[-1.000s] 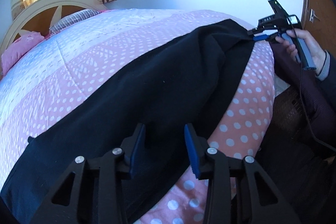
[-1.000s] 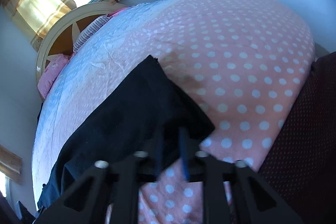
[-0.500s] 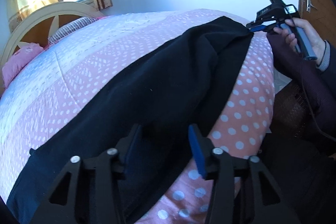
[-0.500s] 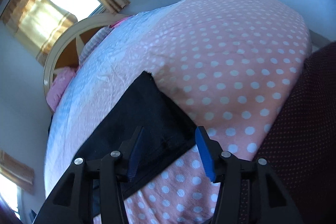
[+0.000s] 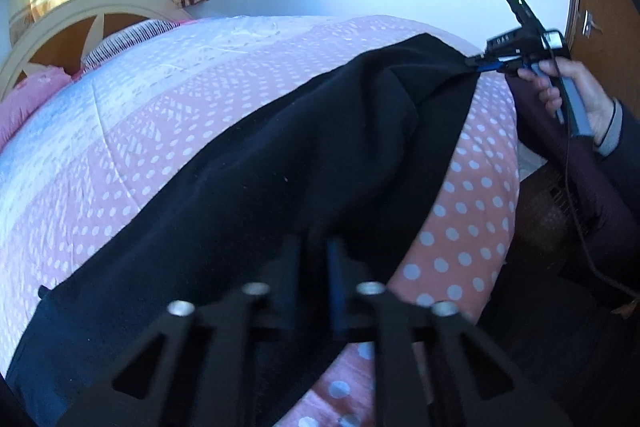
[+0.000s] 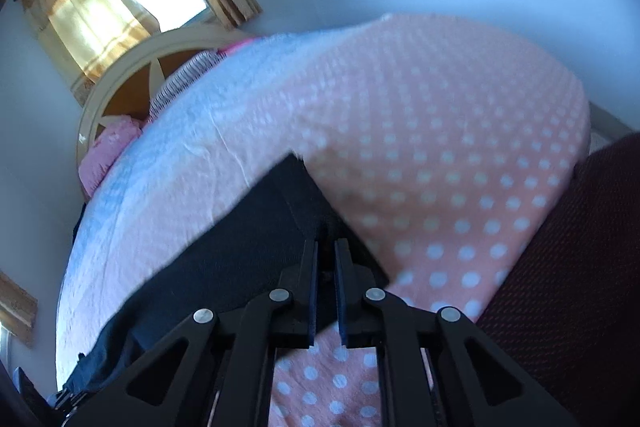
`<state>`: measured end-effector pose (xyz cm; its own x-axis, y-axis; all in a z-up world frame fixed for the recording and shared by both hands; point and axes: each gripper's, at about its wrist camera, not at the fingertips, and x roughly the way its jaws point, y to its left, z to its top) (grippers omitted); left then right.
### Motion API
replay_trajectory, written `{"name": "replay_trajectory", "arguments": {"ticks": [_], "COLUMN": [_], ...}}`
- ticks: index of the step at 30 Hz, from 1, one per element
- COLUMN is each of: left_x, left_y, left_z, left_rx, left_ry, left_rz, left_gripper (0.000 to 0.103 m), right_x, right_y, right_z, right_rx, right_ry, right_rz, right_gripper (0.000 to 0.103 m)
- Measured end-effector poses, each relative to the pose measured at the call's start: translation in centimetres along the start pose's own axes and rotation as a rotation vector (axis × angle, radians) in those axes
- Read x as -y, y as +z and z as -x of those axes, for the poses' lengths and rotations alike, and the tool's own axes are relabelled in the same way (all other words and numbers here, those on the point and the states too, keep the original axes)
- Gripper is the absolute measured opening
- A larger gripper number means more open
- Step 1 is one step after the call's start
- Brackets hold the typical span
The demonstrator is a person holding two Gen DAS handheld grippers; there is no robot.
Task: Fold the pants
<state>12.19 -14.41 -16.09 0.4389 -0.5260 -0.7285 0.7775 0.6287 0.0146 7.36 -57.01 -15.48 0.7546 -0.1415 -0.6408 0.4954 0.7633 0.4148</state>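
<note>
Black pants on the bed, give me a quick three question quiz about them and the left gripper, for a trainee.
1. True or false: the black pants hang over a chair.
2. The quilt under them is: A plain green, B pink with white dots, C black checks.
3. Fill in: the left gripper is shut on the ___.
Key: 1 false, they lie on the quilt; 2 B; 3 pants.
</note>
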Motion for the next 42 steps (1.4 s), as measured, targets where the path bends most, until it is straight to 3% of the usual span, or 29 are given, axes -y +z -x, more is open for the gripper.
{"name": "replay_trajectory", "arguments": {"ticks": [3,7,13,14,16,18,20,23,25,28,30,32,34,38,42], "left_x": [-0.4,-0.1,0.9,0.9,0.9,0.8,0.9,1.4,1.7,1.4,0.6,-1.0,-2.9,-5.7,-5.5], "left_y": [0.5,0.8,-1.0,-1.3,-1.6,-1.5,-1.5,-1.5,-1.8,-2.2,-2.5,-2.9,-3.5,-5.2,-6.2], "left_z": [1.5,4.1,1.9,1.3,0.8,0.8,1.0,1.8,3.0,5.1,5.9,6.2,5.5,3.9,3.9], "left_rx": [0.038,0.081,0.011,0.0,-0.001,0.005,0.0,0.014,0.048,0.108,0.125,0.116,0.082,0.012,0.02], "left_ry": [-0.001,-0.04,-0.077,-0.085,-0.085,-0.094,-0.077,-0.062,-0.052,-0.026,0.008,0.056,0.133,0.156,0.148], "left_rz": [0.021,0.005,0.001,0.013,0.016,0.021,0.001,-0.029,-0.045,-0.061,-0.053,-0.025,0.019,0.112,0.099], "left_gripper": [0.006,0.006,0.006,0.006,0.006,0.006,0.014,0.018,0.039,0.06,0.063,0.063,0.063,0.063,0.063], "right_x": [0.3,1.2,1.5,1.7,1.6,0.8,-0.6,-4.4,-7.5,-11.3,-13.2,-14.5,-15.0,-16.3,-20.1], "right_y": [0.5,-0.1,-0.6,-0.6,-0.5,-0.6,-0.5,-1.4,-2.6,-5.0,-6.9,-8.8,-10.6,-10.8,-11.1], "right_z": [1.0,-0.5,-2.2,-2.0,-1.6,-0.5,0.9,2.8,2.9,1.5,0.2,-1.4,-3.7,-2.7,-1.2], "right_rx": [0.022,-0.021,-0.046,-0.044,-0.032,0.009,0.06,0.112,0.097,0.011,-0.041,-0.104,-0.223,-0.192,-0.151], "right_ry": [-0.015,-0.055,-0.1,-0.099,-0.148,-0.183,-0.188,-0.111,-0.018,0.105,0.145,0.123,0.075,0.031,0.107], "right_rz": [0.011,0.011,0.05,0.034,0.037,0.066,0.114,0.218,0.301,0.421,0.492,0.562,0.613,0.662,0.722], "right_gripper": [0.007,0.007,0.008,0.011,0.046,0.051,0.051,0.051,0.051,0.051,0.051,0.051,0.051,0.051,0.051]}}
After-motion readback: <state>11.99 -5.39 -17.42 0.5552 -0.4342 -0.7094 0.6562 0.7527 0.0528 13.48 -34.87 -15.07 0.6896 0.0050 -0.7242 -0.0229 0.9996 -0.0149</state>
